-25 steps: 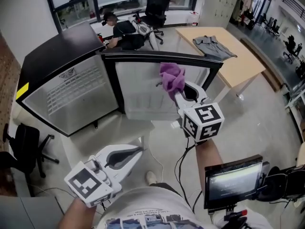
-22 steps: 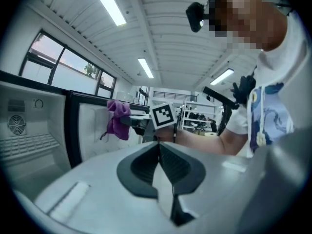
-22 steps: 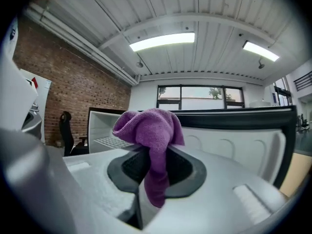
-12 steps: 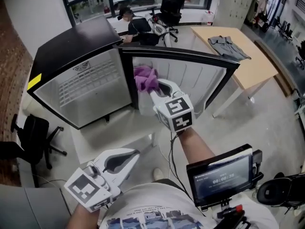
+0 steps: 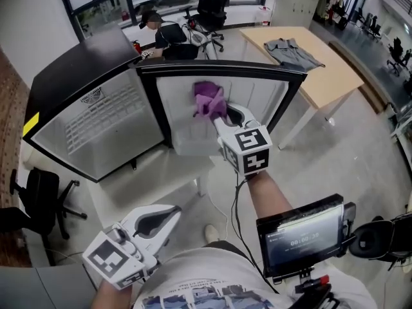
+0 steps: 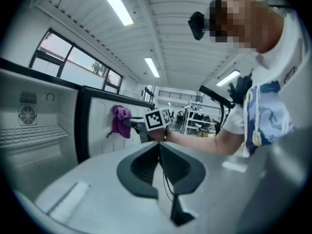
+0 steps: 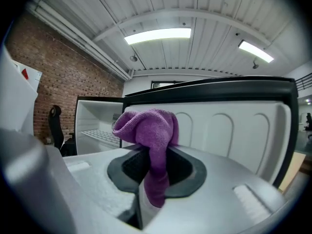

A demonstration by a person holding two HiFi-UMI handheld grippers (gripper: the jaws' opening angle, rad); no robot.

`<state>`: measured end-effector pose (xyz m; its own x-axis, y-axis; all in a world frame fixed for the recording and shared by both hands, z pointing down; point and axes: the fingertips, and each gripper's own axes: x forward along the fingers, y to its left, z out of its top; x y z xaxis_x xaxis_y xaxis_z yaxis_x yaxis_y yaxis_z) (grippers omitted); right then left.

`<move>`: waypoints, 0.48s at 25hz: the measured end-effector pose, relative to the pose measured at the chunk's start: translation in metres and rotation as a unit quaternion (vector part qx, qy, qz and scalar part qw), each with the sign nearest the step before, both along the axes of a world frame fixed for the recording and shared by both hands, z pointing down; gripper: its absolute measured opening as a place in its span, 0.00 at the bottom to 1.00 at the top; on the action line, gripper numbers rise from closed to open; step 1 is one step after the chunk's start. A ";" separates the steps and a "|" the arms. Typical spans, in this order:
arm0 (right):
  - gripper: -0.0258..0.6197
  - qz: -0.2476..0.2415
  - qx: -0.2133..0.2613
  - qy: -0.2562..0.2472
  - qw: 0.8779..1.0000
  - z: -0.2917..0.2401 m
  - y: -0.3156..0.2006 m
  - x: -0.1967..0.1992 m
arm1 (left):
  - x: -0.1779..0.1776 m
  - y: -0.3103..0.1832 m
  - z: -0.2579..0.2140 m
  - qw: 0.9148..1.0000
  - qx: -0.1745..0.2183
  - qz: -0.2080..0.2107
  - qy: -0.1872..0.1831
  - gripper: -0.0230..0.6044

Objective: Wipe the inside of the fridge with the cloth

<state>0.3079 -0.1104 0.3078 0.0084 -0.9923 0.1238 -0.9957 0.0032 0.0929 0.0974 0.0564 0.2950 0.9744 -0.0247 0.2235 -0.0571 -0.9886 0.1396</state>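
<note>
1. The right gripper, its jaws closed on the purple terry cloth, is now a little left of the middle of the white inner panel of the open black fridge door.
2. One second ago it is right of the middle of this panel. Half a second ago it is close to the panel's left edge, on the hinge side. So the cloth goes leftward across the upper part of the panel and then comes back part of the way.
3. The head view turns too. Half a second ago the fridge sits more to the right in it, and now it is back toward the left.
</note>
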 end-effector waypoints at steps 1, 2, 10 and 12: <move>0.15 0.012 0.001 0.000 1.000 0.000 0.005 0.010 | 0.002 0.000 0.000 1.000 -0.001 0.004 -0.001 0.05; 0.15 0.023 0.002 -0.001 1.000 0.001 0.010 0.019 | 0.003 0.000 0.001 1.000 -0.002 0.009 -0.001 0.05; 0.15 0.108 -0.003 -0.002 0.994 0.006 0.057 0.081 | 0.016 0.005 0.001 0.999 -0.006 0.043 0.003 0.05; 0.15 0.129 -0.006 -0.001 0.992 0.008 0.068 0.095 | 0.018 0.005 0.002 0.999 -0.007 0.050 0.005 0.05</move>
<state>0.4029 -0.0421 0.3161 0.2614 -0.9556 0.1359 -0.9637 -0.2505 0.0918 0.1155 0.0618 0.2971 0.9739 0.0754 0.2142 0.0427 -0.9873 0.1533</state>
